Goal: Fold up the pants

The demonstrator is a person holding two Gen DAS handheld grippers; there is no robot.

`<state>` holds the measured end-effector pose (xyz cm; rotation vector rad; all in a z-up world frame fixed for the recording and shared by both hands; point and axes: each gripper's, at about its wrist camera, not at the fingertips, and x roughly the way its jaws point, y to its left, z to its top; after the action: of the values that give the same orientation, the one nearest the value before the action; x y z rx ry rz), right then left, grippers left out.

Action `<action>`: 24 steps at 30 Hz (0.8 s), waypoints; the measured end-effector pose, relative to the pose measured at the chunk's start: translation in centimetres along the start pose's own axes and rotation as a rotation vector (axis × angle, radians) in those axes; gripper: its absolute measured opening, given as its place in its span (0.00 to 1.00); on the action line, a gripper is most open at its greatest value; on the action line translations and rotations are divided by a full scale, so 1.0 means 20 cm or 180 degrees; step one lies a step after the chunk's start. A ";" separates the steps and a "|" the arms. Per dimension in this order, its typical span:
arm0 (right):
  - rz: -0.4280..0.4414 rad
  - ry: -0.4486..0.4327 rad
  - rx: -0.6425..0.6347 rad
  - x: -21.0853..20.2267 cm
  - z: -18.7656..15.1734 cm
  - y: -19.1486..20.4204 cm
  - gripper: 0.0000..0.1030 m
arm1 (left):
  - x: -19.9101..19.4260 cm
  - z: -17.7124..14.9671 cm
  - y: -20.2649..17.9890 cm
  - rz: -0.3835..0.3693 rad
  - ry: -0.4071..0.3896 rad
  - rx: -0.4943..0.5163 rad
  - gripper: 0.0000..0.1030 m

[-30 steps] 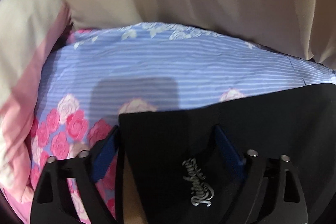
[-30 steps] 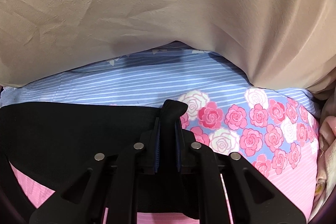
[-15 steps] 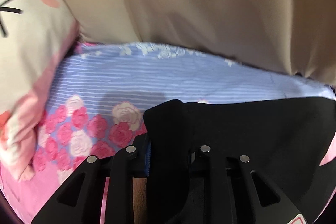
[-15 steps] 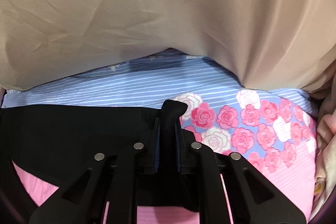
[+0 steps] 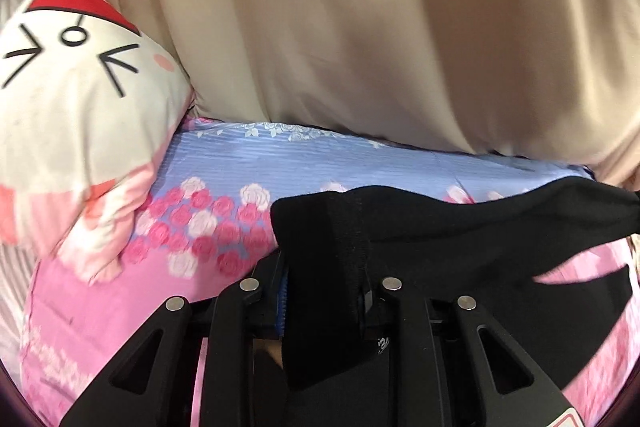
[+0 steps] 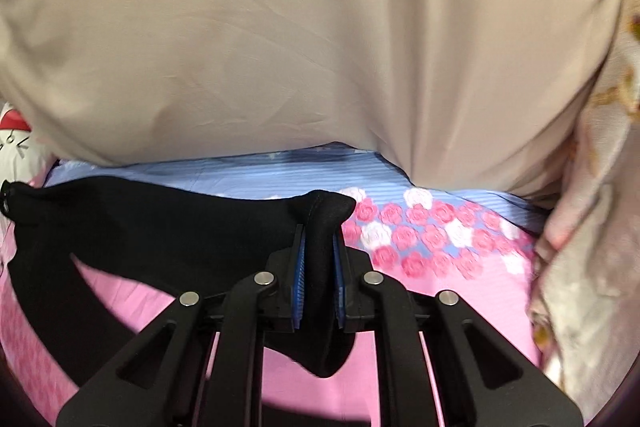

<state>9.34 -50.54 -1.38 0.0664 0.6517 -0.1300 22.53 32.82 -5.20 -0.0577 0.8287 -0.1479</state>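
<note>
Black pants (image 5: 472, 227) hang stretched between my two grippers above a bed. My left gripper (image 5: 324, 291) is shut on one corner of the pants' edge, and the fabric runs off to the right. My right gripper (image 6: 318, 267) is shut on the other corner of the pants (image 6: 160, 223), and the fabric runs off to the left. The cloth sags below the held edge, with pink sheet showing through a gap under it. The lower part of the pants is hidden behind the gripper bodies.
The bed sheet (image 5: 280, 163) is blue-striped with pink roses, pink nearer me. A beige curtain (image 6: 320, 47) hangs behind the bed. A white cartoon-cat pillow (image 5: 80, 99) lies at the left. A pale flowered quilt (image 6: 592, 227) is bunched at the right.
My left gripper went from open around the pants' edge to shut on it. Both grippers have lifted the pants off the sheet, and more of the curtain and pillow shows.
</note>
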 end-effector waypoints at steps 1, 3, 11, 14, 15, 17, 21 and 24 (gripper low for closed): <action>-0.0025 0.0015 -0.0043 -0.04 -0.03 0.01 0.11 | -0.05 -0.04 0.00 -0.0013 0.0005 0.0002 0.21; -0.0093 0.0052 -0.0144 -0.16 -0.11 0.02 0.11 | -0.16 -0.13 0.00 -0.0046 0.0027 0.0003 0.21; -0.0340 0.0626 -0.0313 -0.22 -0.52 0.01 0.11 | -0.28 -0.69 0.09 0.0145 0.0597 -0.0166 0.22; -0.0392 0.0739 -0.0282 -0.18 -0.63 0.02 0.11 | -0.18 -0.87 0.09 0.0228 0.0798 -0.0237 0.25; -0.0443 0.0757 -0.0284 -0.17 -0.66 0.02 0.11 | -0.16 -0.91 0.09 0.0280 0.0818 -0.0248 0.25; -0.0484 0.0791 -0.0241 -0.16 -0.70 0.01 0.11 | -0.16 -0.94 0.10 0.0373 0.0772 -0.0234 0.37; -0.0589 0.1014 -0.0143 -0.17 -0.79 -0.04 0.16 | -0.24 -0.98 0.15 0.0694 0.0663 -0.0126 0.65; -0.0737 0.1111 0.0018 -0.25 -0.87 -0.09 0.16 | -0.33 -0.97 0.19 0.0771 0.0666 -0.0050 0.74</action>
<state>-5.35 -50.09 -12.11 0.0186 1.0071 -0.3487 4.19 37.67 -13.92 0.0444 1.0385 0.0824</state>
